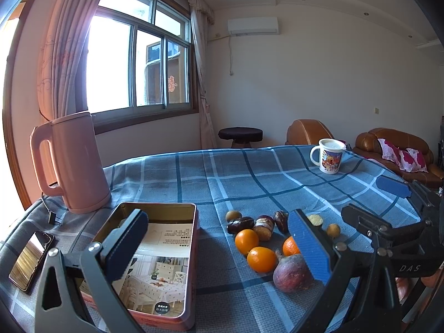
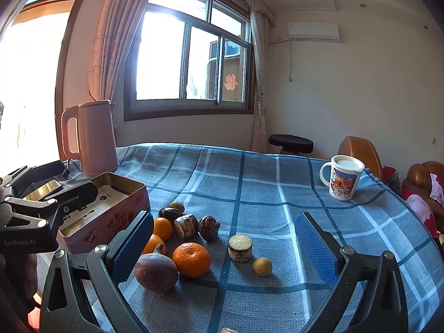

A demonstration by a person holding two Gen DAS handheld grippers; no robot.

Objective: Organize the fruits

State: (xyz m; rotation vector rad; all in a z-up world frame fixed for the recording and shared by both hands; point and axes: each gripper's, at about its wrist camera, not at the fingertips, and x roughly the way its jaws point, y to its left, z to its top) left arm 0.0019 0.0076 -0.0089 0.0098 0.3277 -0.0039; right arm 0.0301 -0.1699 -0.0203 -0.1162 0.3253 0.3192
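On your blue plaid-clothed worktop stands a tall pink plastic kettle at the far left, with a black smartphone lying nearer you. A white printed mug sits far right.

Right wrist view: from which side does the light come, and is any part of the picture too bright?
Right wrist view: the window is overexposed, and fruit shadows fall toward the camera. Left wrist view: the window is also blown out, and fisheye bends the table edge.
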